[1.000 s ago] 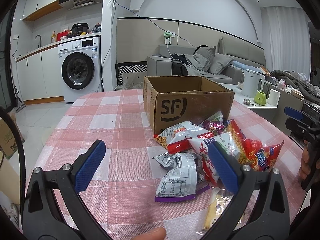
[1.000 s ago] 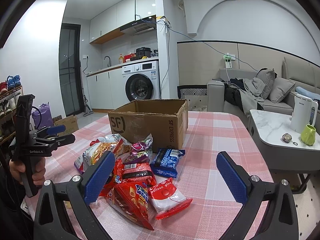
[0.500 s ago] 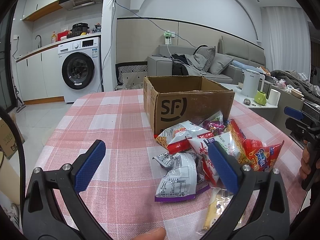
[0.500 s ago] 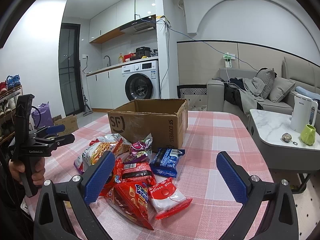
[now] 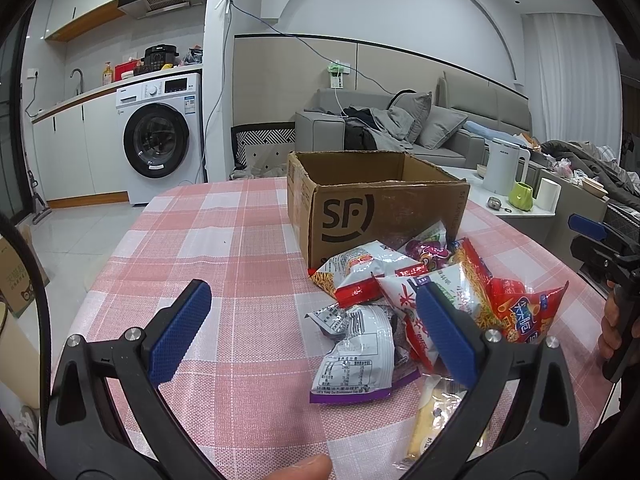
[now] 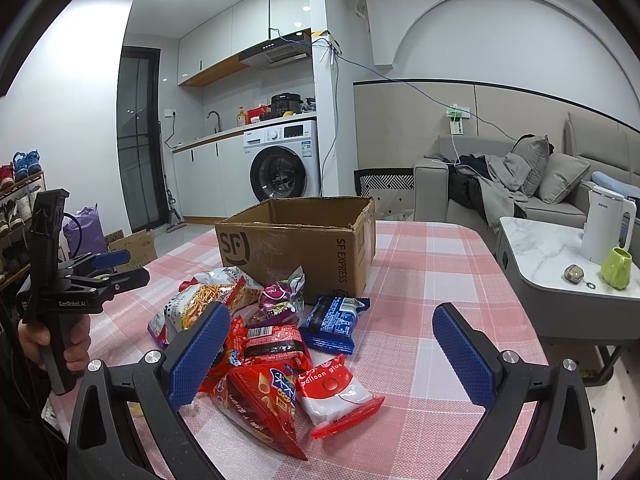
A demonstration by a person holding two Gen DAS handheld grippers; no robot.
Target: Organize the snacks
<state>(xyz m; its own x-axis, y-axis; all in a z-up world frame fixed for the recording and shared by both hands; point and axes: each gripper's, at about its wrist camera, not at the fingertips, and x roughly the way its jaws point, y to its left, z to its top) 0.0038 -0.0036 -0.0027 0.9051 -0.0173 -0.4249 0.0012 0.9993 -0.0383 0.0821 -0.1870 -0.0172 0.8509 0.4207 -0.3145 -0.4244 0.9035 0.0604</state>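
Observation:
An open cardboard box (image 5: pixel 380 204) marked SF stands on the pink checked tablecloth (image 5: pixel 224 264); it also shows in the right wrist view (image 6: pixel 296 240). Several snack packets lie in a heap in front of it: a silver packet (image 5: pixel 356 356), a red chips bag (image 6: pixel 264 404), a red-and-white packet (image 6: pixel 336 392), a blue packet (image 6: pixel 332 320). My left gripper (image 5: pixel 312 332) is open and empty, low over the table before the heap. My right gripper (image 6: pixel 328 356) is open and empty, above the heap's near side.
A low marble side table (image 6: pixel 560 264) with a white kettle (image 6: pixel 604 228) and a green cup (image 6: pixel 616 268) stands right of the table. A sofa (image 5: pixel 400 132) and a washing machine (image 5: pixel 160 140) are behind. The table's left edge (image 5: pixel 120 248) drops to the floor.

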